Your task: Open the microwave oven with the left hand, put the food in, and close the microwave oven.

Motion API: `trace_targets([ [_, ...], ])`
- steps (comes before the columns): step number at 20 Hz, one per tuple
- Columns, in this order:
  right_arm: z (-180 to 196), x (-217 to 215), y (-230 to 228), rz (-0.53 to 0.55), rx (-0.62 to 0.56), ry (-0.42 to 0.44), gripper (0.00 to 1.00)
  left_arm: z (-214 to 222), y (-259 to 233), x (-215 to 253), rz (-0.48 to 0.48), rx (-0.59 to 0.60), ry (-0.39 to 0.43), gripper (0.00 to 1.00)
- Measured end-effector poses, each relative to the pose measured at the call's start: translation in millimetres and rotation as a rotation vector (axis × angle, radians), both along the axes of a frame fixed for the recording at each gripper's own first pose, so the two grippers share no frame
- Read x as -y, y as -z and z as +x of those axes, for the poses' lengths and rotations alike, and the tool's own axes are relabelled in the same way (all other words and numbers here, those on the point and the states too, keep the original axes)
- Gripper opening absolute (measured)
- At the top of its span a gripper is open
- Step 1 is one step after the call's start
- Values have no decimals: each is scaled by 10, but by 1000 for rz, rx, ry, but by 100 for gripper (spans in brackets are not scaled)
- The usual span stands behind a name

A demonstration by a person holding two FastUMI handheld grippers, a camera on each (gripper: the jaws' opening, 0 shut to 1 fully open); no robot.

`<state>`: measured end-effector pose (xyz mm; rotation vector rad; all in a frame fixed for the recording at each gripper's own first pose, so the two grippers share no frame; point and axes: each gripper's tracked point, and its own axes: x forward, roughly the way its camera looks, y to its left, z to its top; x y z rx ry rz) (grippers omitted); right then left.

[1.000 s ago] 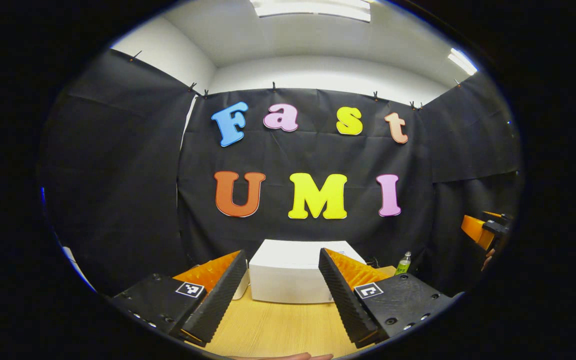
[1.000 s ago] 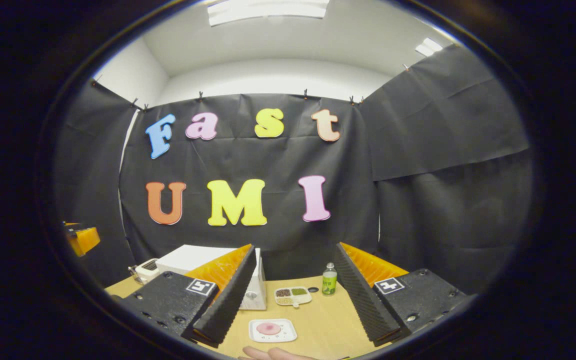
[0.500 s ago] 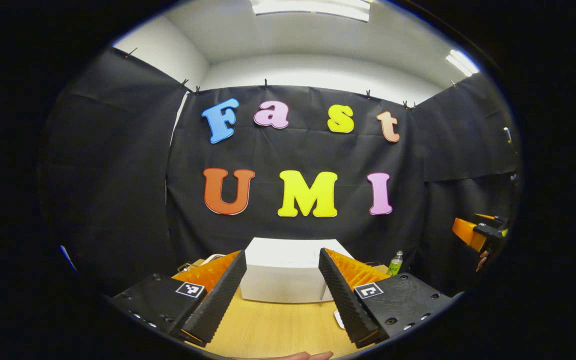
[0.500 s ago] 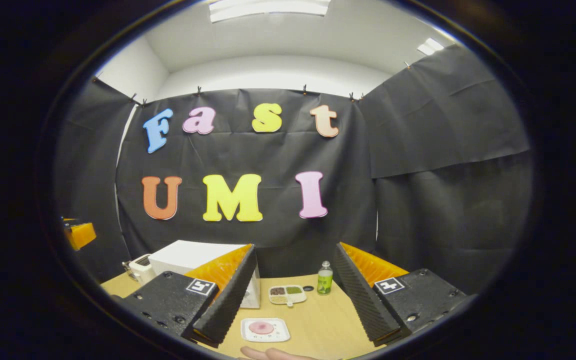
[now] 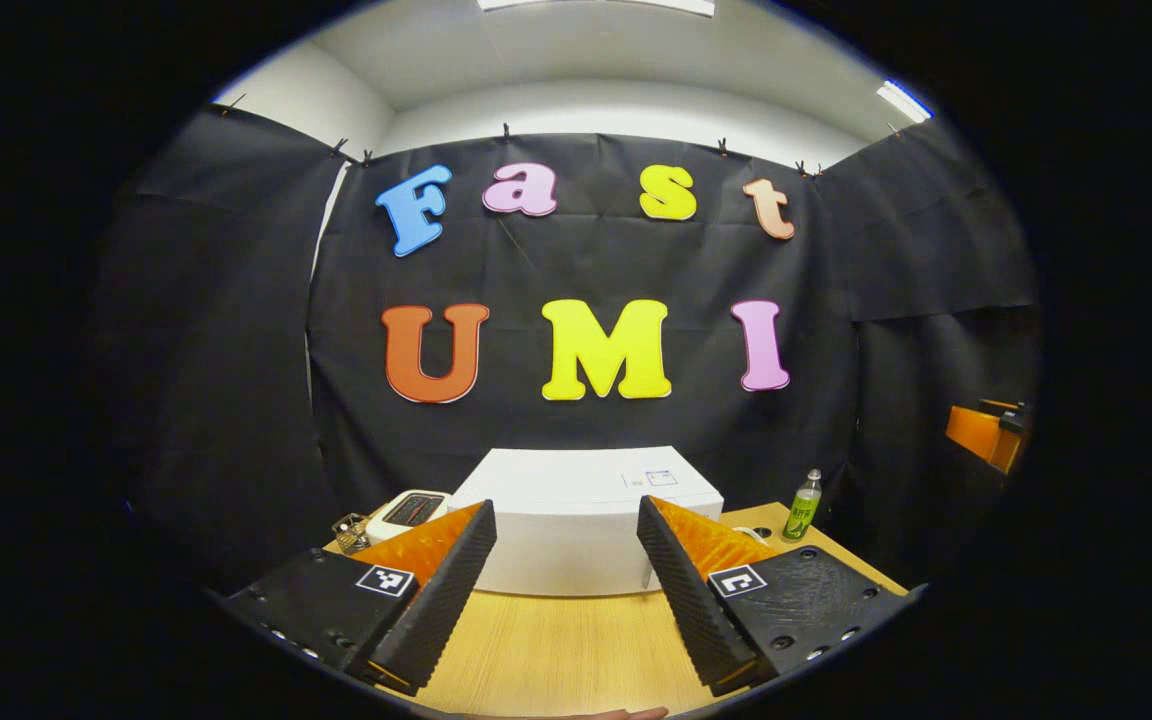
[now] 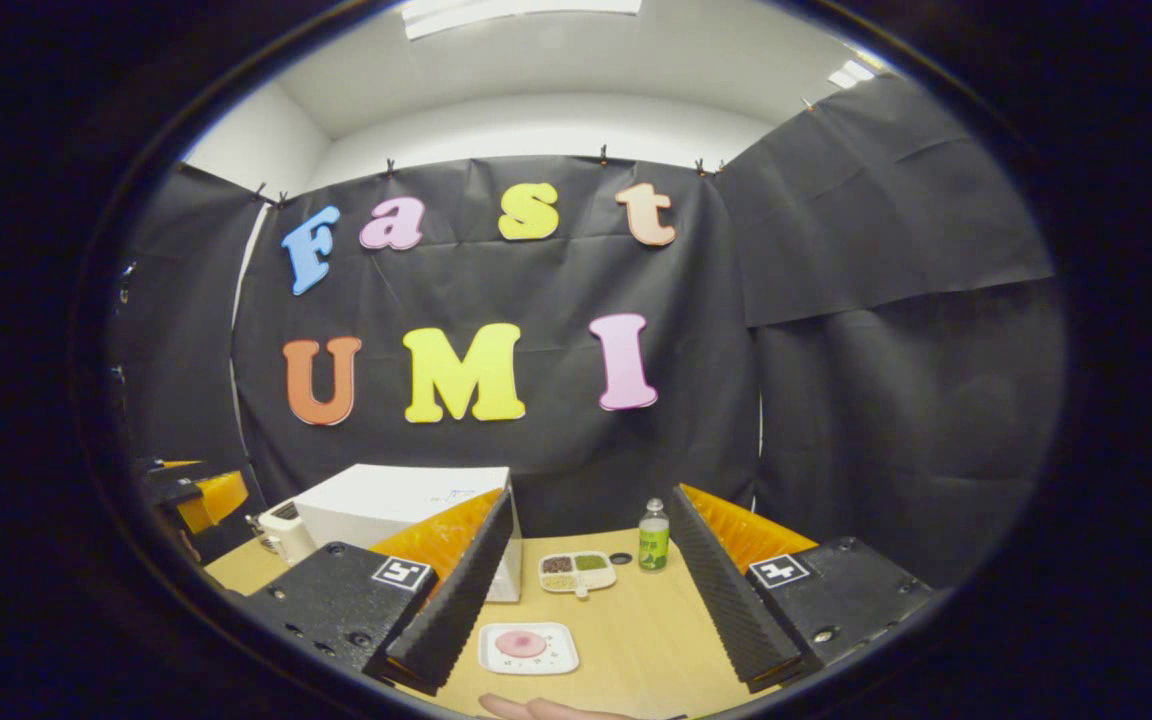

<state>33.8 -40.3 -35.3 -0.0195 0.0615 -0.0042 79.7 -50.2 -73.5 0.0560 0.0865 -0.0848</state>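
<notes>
Holding both tools above a light wooden tabletop [image 5: 556,650], you have these items before you.

Left gripper [image 5: 566,560]: black ribbed fingers with orange backs, spread wide, nothing between the pads. You point it straight at the white box-shaped microwave oven [image 5: 586,520], which stands at the back of the table against the black cloth. The oven sits framed in the gap between your fingers, well apart from them.

Right gripper [image 6: 591,570]: same build, also spread wide and empty. In the right gripper view the microwave oven [image 6: 406,505] stands to the left, partly behind your left-hand finger.

Food: a white square plate carrying a round pink piece of food [image 6: 528,648], lying flat on the table near the front edge, between your right gripper's fingers and below them.

Other stock:
- a white divided dish with dark, green and tan portions [image 6: 576,572], behind the plate;
- a small clear bottle with a green label [image 6: 652,549], upright, just right of that dish, seen also in the left gripper view [image 5: 802,505];
- a small white device with a dark top panel [image 5: 408,512], just left of the oven.

Whether the oven door is ajar, you cannot tell from these angles.
</notes>
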Motion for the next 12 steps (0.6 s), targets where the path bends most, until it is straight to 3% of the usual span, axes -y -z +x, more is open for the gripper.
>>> trace_targets([
  [1, 32, 41, 37, -1, 2, 10, 100, 90, 103, 81, 5, -12, 17, 91],
  [2, 76, 85, 68, 0, 1, 20, 91, 184, 215, 162, 11, -30, 34, 91],
  [3, 119, 131, 100, -1, -1, 30, 100, 288, 324, 229, 8, -41, 46, 89],
  [10, 321, 395, 175, -20, 6, 63, 100, 1027, 1173, 825, -17, -119, 123, 88],
  [11, 338, 415, 167, -25, 9, 63, 91, 1107, 1262, 885, -24, -127, 129, 88],
  [12, 348, 431, 165, -29, 11, 61, 100, 1221, 1358, 964, -34, -132, 133, 88],
])
